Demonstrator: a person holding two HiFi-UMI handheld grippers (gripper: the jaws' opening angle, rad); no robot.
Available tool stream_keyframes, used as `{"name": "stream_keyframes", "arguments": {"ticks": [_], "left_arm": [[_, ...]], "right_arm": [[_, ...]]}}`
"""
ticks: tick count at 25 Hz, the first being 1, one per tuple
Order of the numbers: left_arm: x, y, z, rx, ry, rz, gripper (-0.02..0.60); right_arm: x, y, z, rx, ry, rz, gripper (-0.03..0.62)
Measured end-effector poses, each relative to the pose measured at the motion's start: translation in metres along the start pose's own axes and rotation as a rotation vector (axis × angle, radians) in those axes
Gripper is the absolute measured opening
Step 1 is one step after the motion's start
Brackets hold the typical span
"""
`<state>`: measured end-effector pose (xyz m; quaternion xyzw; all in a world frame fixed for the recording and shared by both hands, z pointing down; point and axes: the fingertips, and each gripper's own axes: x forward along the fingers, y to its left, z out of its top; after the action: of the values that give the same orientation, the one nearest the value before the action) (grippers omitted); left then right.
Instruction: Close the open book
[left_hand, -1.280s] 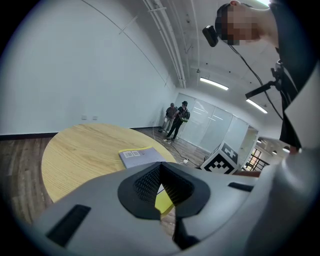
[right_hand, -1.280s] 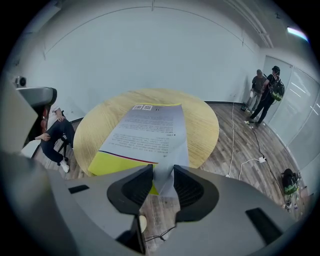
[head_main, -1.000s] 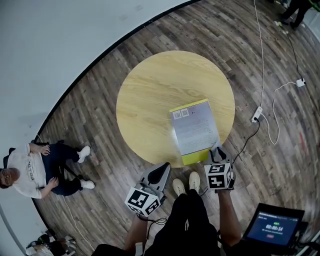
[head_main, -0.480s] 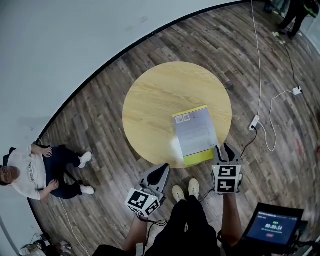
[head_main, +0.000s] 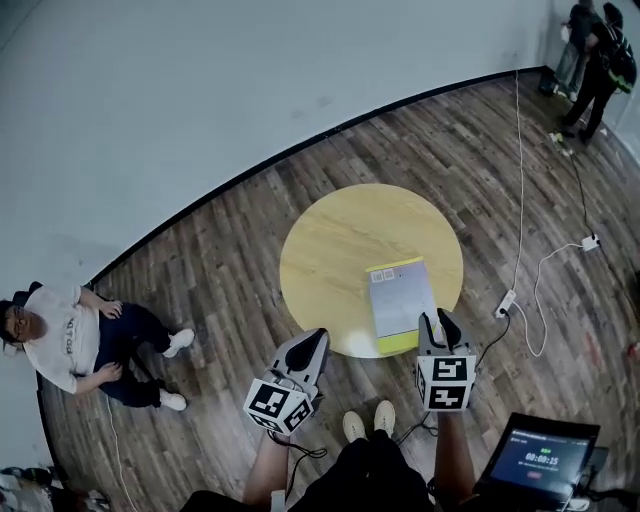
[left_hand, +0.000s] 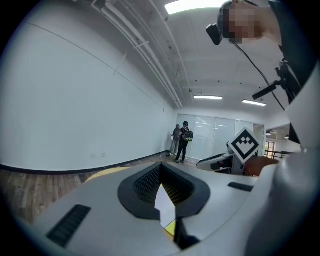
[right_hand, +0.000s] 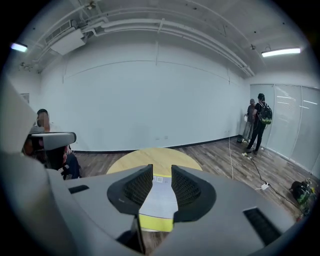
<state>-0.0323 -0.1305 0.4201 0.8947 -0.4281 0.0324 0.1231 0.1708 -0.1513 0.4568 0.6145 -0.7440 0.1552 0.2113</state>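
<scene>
— Yellow wood, that's the round table (head_main: 330, 250). Where is the book?
— The book (head_main: 400, 300) lies flat on the table, close to the table's edge nearest the person's shoes (head_main: 372, 422). It looks closed, grey cover up, with a yellow strip at each end.
— What about the left gripper?
— The left gripper (head_main: 312, 342) hangs in the air just off the table's near edge. Its jaws are pressed together and hold nothing.
— And the right gripper?
— The right gripper (head_main: 437, 322) is up over the table's near edge, by the book's yellow end. Its jaws stand apart with only air between them. It is not touching the book.
— Anybody else?
— A person (head_main: 70, 340) sits on the floor far to the left of the table. Two people (head_main: 590, 45) stand far behind the table, by the wall. A white cord (head_main: 521, 180) runs over the floor on the table's right.
</scene>
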Motion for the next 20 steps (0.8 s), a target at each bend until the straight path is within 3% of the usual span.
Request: {"name": "stream_keyframes", "arguments": {"ticks": [12,17,18,19,20], "left_arm": [[-0.058,0.008,0.097,0.082,-0.153,0.090,-0.002],[-0.095,-0.024,0.112,0.120,-0.214,0.105,-0.002],[-0.101,-0.029,0.113,0.122,-0.221,0.106,-0.002],[-0.104,-0.031,0.115,0.126,-0.229,0.104,-0.002],[-0.105,-0.032,0.119,0.131,-0.239,0.103,-0.002]], "right_arm": [[-0.070,0.074,0.100,-0.073,-0.248,0.116,0.112],[-0.120,0.097,0.101,-0.047,-0.329,0.183,0.109],[-0.127,0.100,0.101,-0.036,-0.344,0.195,0.093],[-0.131,0.103,0.103,-0.030,-0.361,0.204,0.021],[-0.134,0.106,0.107,-0.028,-0.378,0.211,0.003]]}}
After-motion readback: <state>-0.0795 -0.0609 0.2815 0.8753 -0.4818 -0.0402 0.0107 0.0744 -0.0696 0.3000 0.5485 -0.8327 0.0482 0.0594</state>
